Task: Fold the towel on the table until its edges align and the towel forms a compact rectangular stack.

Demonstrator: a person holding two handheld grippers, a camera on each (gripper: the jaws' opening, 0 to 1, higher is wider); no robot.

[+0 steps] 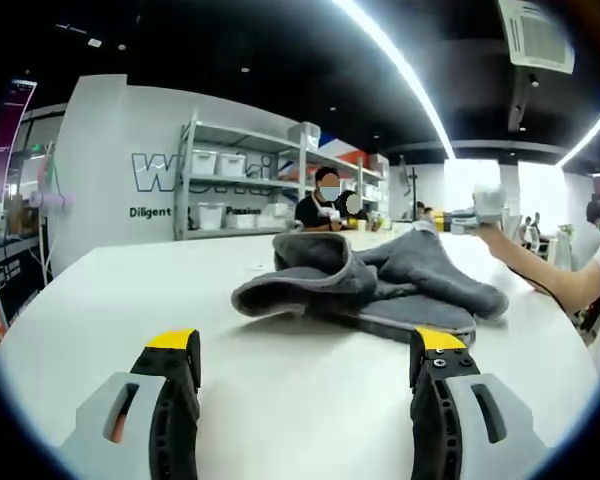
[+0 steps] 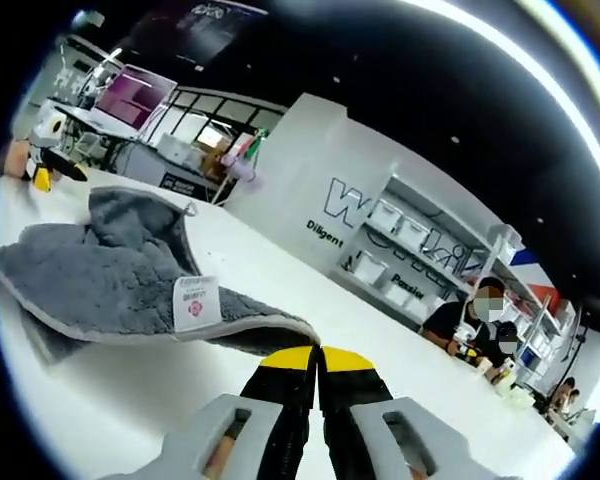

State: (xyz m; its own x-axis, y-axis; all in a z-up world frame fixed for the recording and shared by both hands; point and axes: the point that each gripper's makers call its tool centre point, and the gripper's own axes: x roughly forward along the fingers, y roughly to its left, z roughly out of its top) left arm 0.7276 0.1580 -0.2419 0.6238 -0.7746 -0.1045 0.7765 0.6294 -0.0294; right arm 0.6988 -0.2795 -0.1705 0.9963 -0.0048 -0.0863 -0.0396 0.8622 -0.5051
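Left gripper [image 1: 310, 350] low over white table [image 1: 130, 300], jaws wide apart w/ yellow tips, nothing between them. Grey towel [image 1: 380, 285] crumpled in a heap on table just ahead of the jaws, nearer the right jaw, one flap curled up at left, lighter trim along the near edge. Person's hand [image 1: 490, 205] at far right of left gripper view, raised over the table beyond the towel, forearm running off to the right edge; what it holds too washed out to tell. Shelving [image 1: 245, 180] w/ white bins against the far wall, seated person [image 1: 320, 205] behind table's far edge. In right gripper view, right gripper [image 2: 318, 362] w/ yellow-tipped jaws pressed together, no gap; can't tell whether a towel edge is pinched there, nothing seen in the tips. Towel [image 2: 100, 270] spread rumpled on table [image 2: 410, 370] up-left of the jaws, its near edge just beside the tips, white label [image 2: 195, 303] w/ red mark on the edge, small loop at the upper fold. Seated person [image 2: 470, 325] at right beyond the table, shelving [image 2: 410, 250] behind.
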